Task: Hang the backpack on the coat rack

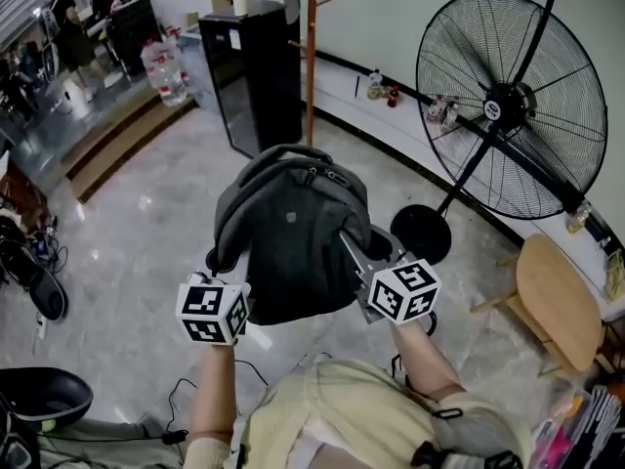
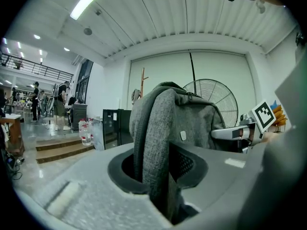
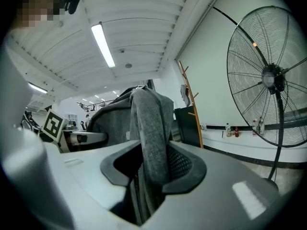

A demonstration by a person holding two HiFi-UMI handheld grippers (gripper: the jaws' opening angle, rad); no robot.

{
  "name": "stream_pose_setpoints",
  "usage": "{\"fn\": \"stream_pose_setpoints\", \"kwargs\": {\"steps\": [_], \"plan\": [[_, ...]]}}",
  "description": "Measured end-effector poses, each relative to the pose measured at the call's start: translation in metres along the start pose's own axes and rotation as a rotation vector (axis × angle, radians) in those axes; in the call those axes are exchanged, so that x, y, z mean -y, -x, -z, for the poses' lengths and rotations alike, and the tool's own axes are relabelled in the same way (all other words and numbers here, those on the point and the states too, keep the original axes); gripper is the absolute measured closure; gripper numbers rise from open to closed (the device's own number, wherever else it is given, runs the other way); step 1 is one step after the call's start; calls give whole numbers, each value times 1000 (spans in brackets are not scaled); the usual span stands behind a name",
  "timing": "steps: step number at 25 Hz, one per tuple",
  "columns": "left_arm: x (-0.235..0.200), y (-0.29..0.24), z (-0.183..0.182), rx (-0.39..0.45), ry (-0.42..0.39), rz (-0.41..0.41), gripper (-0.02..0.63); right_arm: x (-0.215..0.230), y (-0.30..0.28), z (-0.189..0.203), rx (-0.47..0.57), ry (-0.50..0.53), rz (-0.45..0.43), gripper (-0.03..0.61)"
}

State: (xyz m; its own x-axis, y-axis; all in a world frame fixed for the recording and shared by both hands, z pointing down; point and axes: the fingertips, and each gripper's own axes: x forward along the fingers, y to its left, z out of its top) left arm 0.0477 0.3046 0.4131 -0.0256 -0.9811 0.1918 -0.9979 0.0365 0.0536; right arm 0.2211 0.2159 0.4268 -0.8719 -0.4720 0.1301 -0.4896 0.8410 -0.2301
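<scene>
I hold a grey backpack (image 1: 293,233) in the air between both grippers, its top handle pointing away from me. My left gripper (image 1: 219,267) is shut on the left shoulder strap (image 2: 156,143), which runs up between its jaws. The right shoulder strap (image 3: 151,138) is pinched the same way by my right gripper (image 1: 357,250). The wooden coat rack (image 1: 311,57) stands straight ahead beyond the bag, by the wall, with something grey hanging near its top. It also shows in the left gripper view as a thin pole (image 2: 142,83) and in the right gripper view (image 3: 190,104).
A black cabinet (image 1: 254,66) stands just left of the rack. A large floor fan (image 1: 508,106) with a round base (image 1: 420,233) is on the right. A wooden stool (image 1: 557,301) sits further right. Water bottles (image 1: 166,71) and steps (image 1: 117,135) lie to the left.
</scene>
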Motion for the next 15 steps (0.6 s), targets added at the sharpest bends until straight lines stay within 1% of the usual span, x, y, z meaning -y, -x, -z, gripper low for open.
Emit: {"fn": "stream_pose_setpoints", "kwargs": {"steps": [4, 9, 15], "plan": [[-3, -11, -9, 11, -16, -14, 526, 9, -13, -7, 6, 14, -30, 442], [-12, -22, -16, 15, 2, -27, 526, 15, -29, -18, -2, 45, -24, 440], [-18, -43, -18, -6, -13, -23, 526, 29, -43, -16, -2, 11, -5, 440]]}}
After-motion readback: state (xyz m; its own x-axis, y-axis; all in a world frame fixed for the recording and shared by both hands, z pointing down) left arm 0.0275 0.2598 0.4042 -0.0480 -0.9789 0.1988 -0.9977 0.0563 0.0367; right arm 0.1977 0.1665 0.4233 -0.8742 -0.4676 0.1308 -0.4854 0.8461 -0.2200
